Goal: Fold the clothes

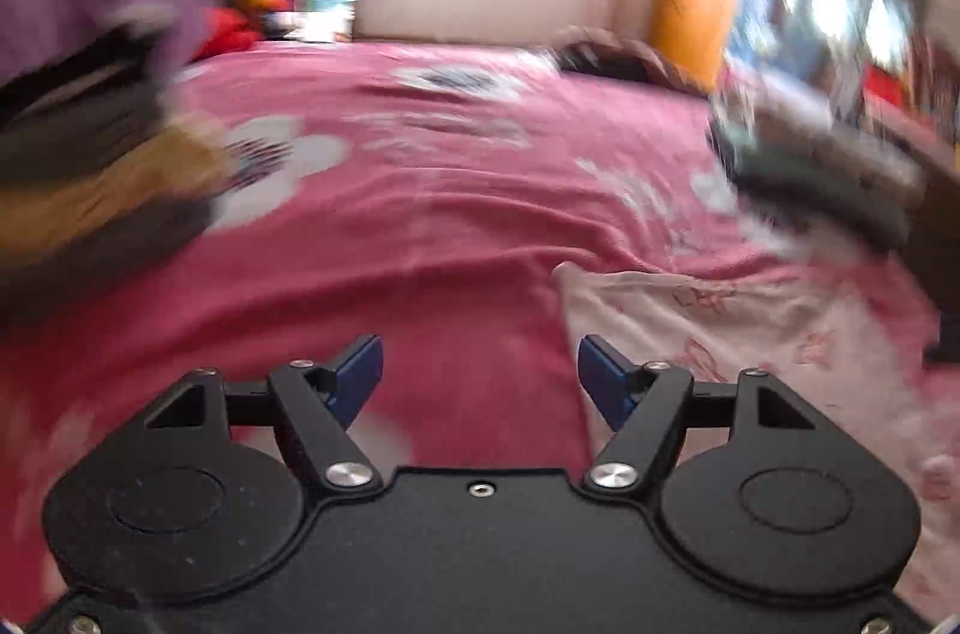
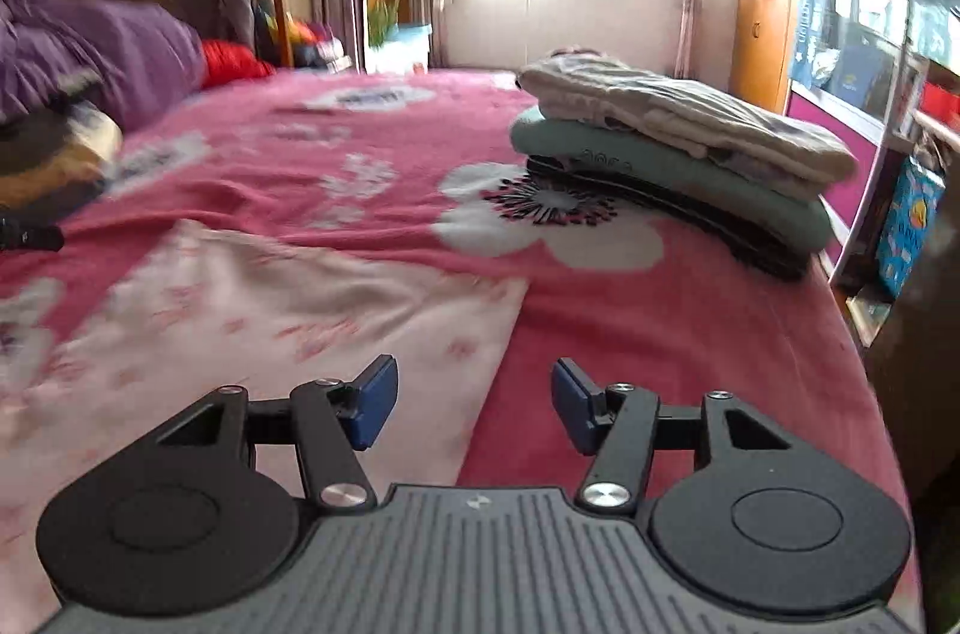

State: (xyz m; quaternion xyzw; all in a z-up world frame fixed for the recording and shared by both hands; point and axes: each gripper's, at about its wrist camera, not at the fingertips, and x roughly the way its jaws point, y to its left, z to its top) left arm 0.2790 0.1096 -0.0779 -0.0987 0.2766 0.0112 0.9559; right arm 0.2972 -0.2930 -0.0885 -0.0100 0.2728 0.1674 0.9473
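A pale pink garment with a small red print point(image 1: 750, 334) point(image 2: 252, 316) lies flat on the pink flowered bedspread point(image 1: 420, 214) point(image 2: 660, 322). My left gripper point(image 1: 480, 376) hovers open over the bedspread, its right blue pad just beside the garment's left edge. My right gripper point(image 2: 474, 403) is open too, with its left pad above the garment's right corner and its right pad over bare bedspread. Neither holds anything. A stack of folded clothes point(image 2: 678, 160) point(image 1: 822, 172) rests at the bed's right side.
A loose heap of unfolded clothes, purple on top with dark and yellow pieces below point(image 1: 90, 93) point(image 2: 78, 57), sits at the left. The bed's right edge point(image 2: 852, 328) drops toward shelves. An orange cabinet point(image 2: 759, 39) and a bright window stand beyond the bed.
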